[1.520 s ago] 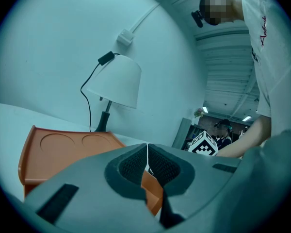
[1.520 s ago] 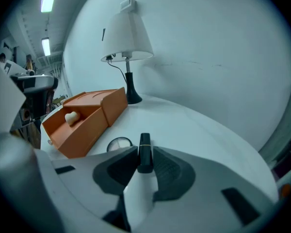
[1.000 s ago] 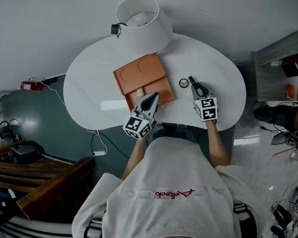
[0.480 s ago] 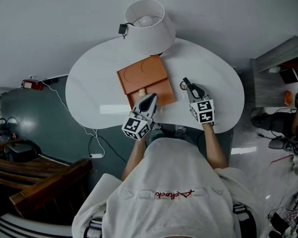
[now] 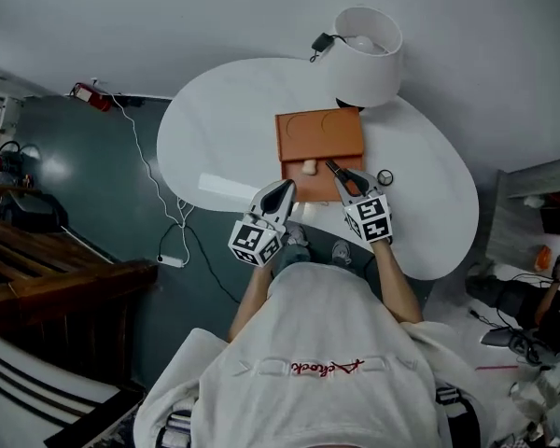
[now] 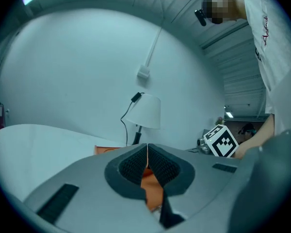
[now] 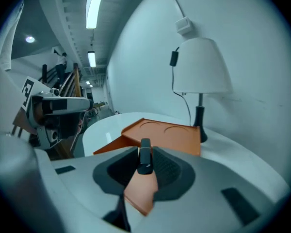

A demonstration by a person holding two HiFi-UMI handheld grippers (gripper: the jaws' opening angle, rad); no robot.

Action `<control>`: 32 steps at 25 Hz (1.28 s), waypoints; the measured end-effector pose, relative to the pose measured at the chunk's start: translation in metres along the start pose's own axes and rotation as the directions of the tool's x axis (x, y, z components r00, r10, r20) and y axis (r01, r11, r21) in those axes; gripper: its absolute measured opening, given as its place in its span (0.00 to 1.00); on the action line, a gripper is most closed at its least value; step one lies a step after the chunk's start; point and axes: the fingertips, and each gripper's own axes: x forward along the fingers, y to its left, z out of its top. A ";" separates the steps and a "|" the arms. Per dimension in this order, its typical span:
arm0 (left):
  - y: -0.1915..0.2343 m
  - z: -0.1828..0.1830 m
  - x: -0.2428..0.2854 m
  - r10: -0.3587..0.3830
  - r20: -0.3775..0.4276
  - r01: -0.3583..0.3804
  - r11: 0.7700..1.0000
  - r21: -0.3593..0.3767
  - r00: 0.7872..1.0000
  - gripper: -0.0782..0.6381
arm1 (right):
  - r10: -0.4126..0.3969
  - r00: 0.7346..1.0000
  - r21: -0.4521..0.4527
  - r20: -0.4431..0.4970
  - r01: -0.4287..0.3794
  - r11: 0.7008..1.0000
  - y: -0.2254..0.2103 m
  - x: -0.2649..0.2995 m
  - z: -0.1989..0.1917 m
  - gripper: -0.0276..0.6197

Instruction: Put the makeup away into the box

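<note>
An orange box lies on the white table, its lid marked with two round recesses. A small cream item sits in its lower front part. My right gripper is shut on a thin black makeup stick and hovers over the box's front right. In the right gripper view the orange box lies just beyond the stick. My left gripper sits at the box's front left corner, jaws shut with nothing between them. The left gripper view shows the orange box below its tips.
A white lamp stands behind the box, its cord running up the wall. A small round dark-rimmed item lies on the table right of the box. A cable hangs off the table's left edge.
My right gripper has swung left with the black stick, from beside the small round item to over the box's front. The left gripper has shifted from the box's front to its left corner.
</note>
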 end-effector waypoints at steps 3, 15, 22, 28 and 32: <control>0.020 0.005 -0.027 0.076 0.027 -0.076 0.997 -0.006 0.997 0.13 | 0.089 0.996 -0.060 -0.019 -0.090 0.994 0.034 0.021 0.007 0.21; 0.061 0.008 -0.086 0.227 0.075 -0.224 0.973 -0.049 0.971 0.13 | 0.259 0.956 -0.186 -0.139 -0.282 0.941 0.098 0.064 0.008 0.21; 0.073 -0.002 -0.086 0.237 0.060 -0.233 0.970 -0.072 0.970 0.13 | 0.298 0.916 -0.219 -0.267 -0.359 0.907 0.101 0.081 -0.018 0.21; 0.085 -0.011 -0.084 0.247 0.036 -0.242 0.965 -0.096 0.968 0.13 | 0.298 0.887 -0.233 -0.351 -0.392 0.890 0.094 0.094 -0.036 0.21; 0.094 -0.015 -0.081 0.247 0.027 -0.243 0.964 -0.105 0.969 0.13 | 0.287 0.879 -0.243 -0.381 -0.394 0.886 0.093 0.101 -0.045 0.21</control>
